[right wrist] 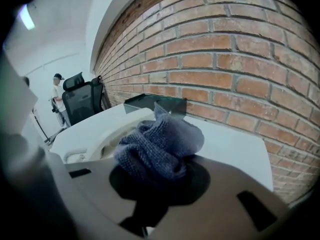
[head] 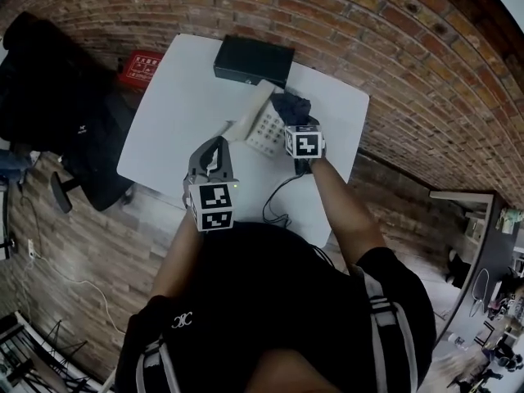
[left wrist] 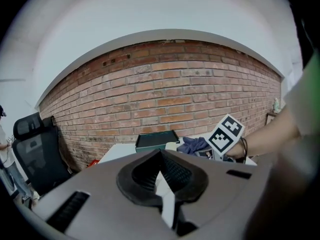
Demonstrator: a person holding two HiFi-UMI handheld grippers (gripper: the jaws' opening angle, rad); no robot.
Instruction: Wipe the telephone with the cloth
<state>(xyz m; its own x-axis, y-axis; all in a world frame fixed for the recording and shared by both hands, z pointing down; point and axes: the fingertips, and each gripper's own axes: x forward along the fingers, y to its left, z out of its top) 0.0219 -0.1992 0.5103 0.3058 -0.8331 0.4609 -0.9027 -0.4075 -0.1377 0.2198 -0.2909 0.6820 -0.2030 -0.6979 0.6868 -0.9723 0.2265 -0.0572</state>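
white bench (head: 180,105) centre | black box (head: 253,60) at its top edge | black chair (head: 49,97) upper left | red box (head: 141,68) between them | brick wall (head: 368,39) top

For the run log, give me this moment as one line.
right gripper: shut on cloth, at telephone | left gripper: shut, empty

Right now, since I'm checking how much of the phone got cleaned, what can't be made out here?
Cream plastic telephone: keypad too small in the head view, its far end covered by the dark blue knitted cloth.
Contact between cloth and telephone: the right gripper view shows the bunched cloth blocking it.
Right gripper: jaw tips buried in cloth.
Flat black box: too small to identify.
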